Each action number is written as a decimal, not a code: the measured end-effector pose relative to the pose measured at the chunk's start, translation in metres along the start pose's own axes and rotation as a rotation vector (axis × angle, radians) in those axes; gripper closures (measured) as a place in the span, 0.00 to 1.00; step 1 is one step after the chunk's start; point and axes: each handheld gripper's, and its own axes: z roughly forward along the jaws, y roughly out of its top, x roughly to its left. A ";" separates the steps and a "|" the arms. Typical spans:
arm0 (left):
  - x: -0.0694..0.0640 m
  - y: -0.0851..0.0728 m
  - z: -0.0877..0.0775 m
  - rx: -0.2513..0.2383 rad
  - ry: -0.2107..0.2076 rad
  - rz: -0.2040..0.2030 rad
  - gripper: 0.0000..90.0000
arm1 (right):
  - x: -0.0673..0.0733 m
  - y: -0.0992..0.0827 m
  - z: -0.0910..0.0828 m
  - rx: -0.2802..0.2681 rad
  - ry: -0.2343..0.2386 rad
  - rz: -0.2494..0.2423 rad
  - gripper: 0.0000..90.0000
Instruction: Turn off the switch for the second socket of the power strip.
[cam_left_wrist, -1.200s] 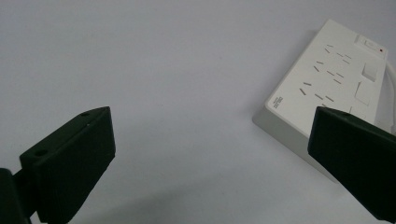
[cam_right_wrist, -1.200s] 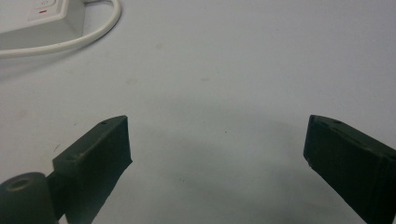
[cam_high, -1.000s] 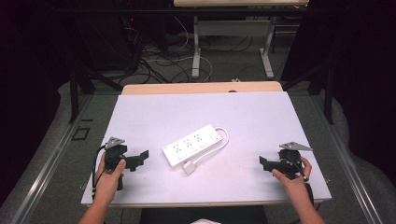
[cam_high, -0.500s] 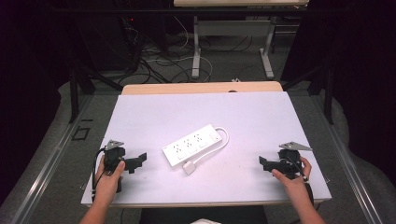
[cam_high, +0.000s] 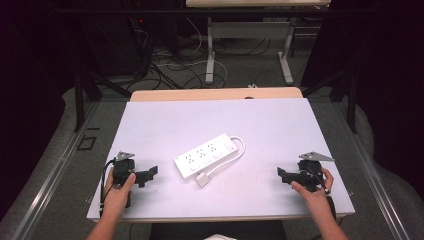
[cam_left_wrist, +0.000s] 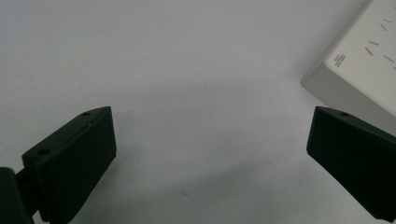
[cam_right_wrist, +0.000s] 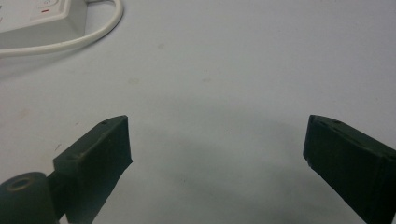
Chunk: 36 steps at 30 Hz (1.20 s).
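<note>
Power strip (cam_high: 207, 155) sits mid-surface (cam_high: 280, 125), white, its cord (cam_high: 235, 152) looped back so the plug (cam_high: 202, 179) lies just beside it. Left gripper (cam_high: 147, 174) waits near its end, jaws spread wide; right gripper (cam_high: 282, 175) sits well apart, jaws wide too. Looks rigid, light, smooth plastic, likely to skid: best pinched across the narrow body, and mind that floppy cord trailing.

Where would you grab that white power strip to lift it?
Probably across the narrow width of the power strip, near its cable-free end, coming from the left tool side. It lies flat, long and slim, so open jaws span its width; the cable and plug crowd the other end.
</note>
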 end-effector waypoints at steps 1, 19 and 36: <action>0.000 0.000 0.001 -0.001 0.004 0.004 0.02 | 0.000 0.000 0.000 -0.001 0.000 -0.001 0.08; -0.001 -0.002 0.005 0.012 0.000 0.002 0.02 | 0.000 0.000 0.001 0.005 0.003 0.002 0.08; 0.000 -0.002 0.005 0.011 -0.001 0.003 0.02 | 0.000 0.000 0.001 0.006 0.004 0.002 0.08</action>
